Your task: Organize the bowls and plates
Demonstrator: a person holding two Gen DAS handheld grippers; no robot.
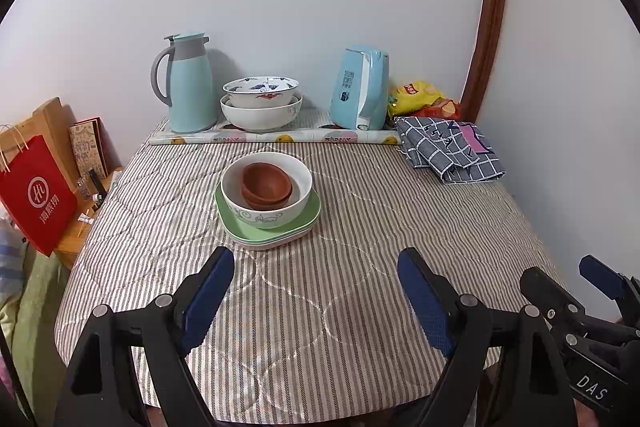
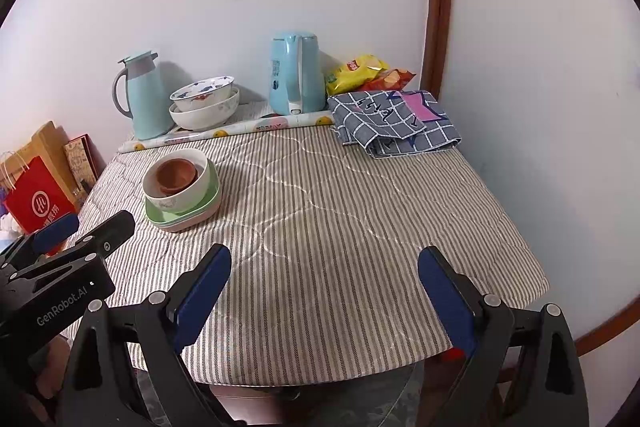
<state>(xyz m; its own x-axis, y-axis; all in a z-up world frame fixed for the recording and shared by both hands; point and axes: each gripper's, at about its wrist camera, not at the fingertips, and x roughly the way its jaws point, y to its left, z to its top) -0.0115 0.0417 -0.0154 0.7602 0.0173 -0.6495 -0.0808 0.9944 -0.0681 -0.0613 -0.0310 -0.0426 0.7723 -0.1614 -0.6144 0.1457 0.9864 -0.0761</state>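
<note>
Bowls [image 1: 266, 183] nested on green plates [image 1: 248, 229], mid-table [image 1: 360, 267]; left gripper [image 1: 316, 279] wide, holding nothing; right gripper [image 2: 324, 279] wide, holding nothing.

Two small bowls [image 1: 266, 185] nest in a bowl [image 1: 267, 205] on stacked plates [image 1: 280, 233], mid-counter [image 1: 360, 267]. Behind, left to right: jug [image 1: 188, 87], two stacked bowls [image 1: 260, 105], kettle [image 1: 360, 89], snacks [image 1: 424, 99], cloth [image 1: 452, 147].

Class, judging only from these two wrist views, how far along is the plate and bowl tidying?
Done: brown bowls nested in the white bowl, atop the green plates. In hand: nothing; left tongs and right tongs are open above the cloth. Left: probably nothing, unless the patterned bowls need moving.
</note>
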